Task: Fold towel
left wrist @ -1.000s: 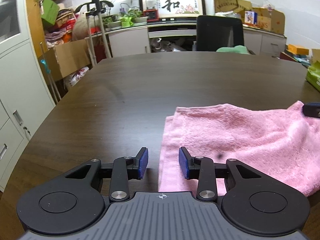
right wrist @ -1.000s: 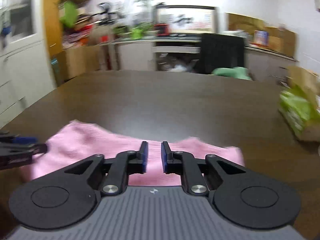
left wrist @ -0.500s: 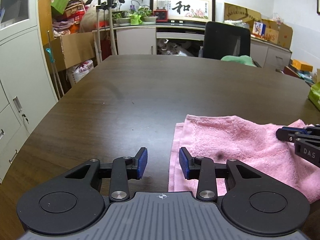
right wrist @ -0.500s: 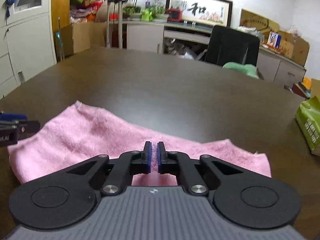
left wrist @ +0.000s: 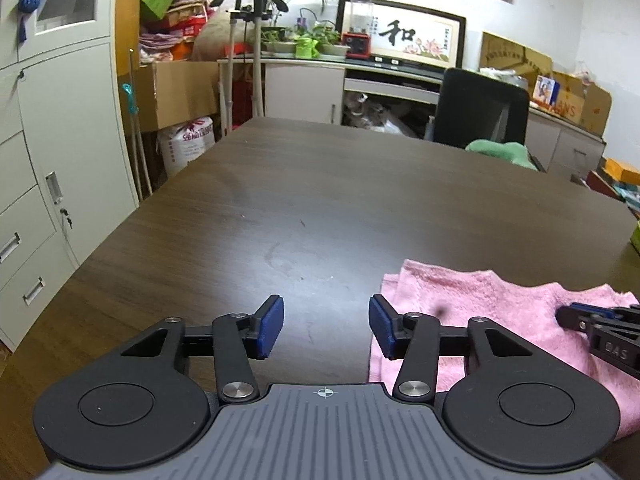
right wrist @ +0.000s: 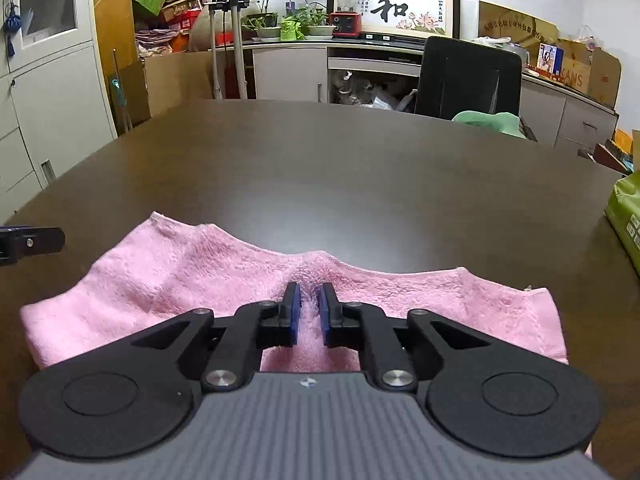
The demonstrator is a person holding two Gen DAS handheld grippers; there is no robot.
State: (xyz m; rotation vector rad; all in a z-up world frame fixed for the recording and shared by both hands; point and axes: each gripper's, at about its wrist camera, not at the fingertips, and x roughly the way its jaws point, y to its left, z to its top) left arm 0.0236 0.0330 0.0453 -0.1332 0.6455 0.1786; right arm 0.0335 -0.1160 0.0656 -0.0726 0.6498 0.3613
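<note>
Right gripper (right wrist: 307, 310) has parted slightly, pink towel (right wrist: 168, 276) pile bunched between – possibly letting go; left gripper (left wrist: 326, 330) has spread wider, empty – fold seems laid

A dark wood table (left wrist: 320, 200) fills the foreground of a cluttered office, stretching ahead of the claw toward a black chair (left wrist: 480, 112) at its far edge, ahead and to the right. Grey cabinets (left wrist: 60, 140) line the wall to the left, beside cardboard boxes (left wrist: 176, 92) and a white sack (left wrist: 188, 148). A low counter (right wrist: 360, 64) runs along the white back wall, bearing potted plants (right wrist: 296, 24), a red blender (right wrist: 346, 8) and a framed calligraphy panel (right wrist: 408, 10). More boxes (right wrist: 576, 68) crowd the counter to the far right.
</note>
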